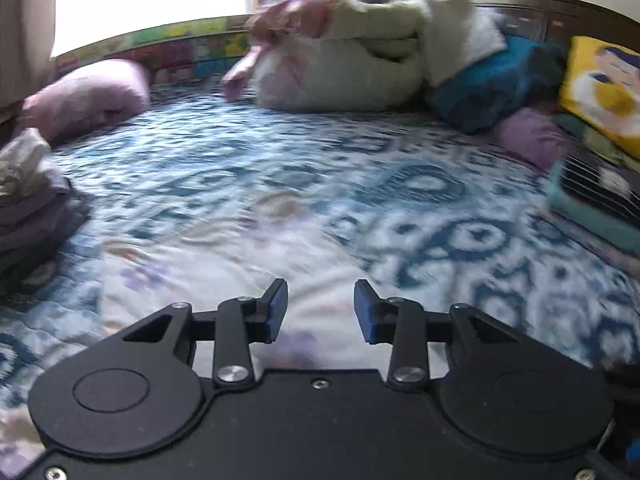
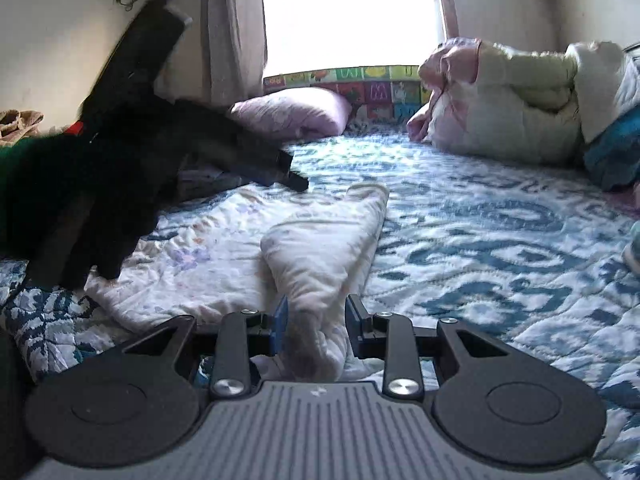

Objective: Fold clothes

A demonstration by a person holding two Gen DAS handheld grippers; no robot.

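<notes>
The pale garment (image 2: 320, 248) is bunched in the right tongs (image 2: 316, 324), its near end hidden; left tongs (image 1: 320, 308) gape wide.

garment (image 2: 320, 240) wht, faint purple floral | bedspread (image 2: 480, 240) blue/wht | pillow (image 1: 88, 96) lilac

A home bedroom: quilted bed (image 1: 360, 184), pillows (image 1: 88, 96), curtained window (image 2: 348, 12).

letter M on colourful panel (image 2: 378, 90)
</notes>
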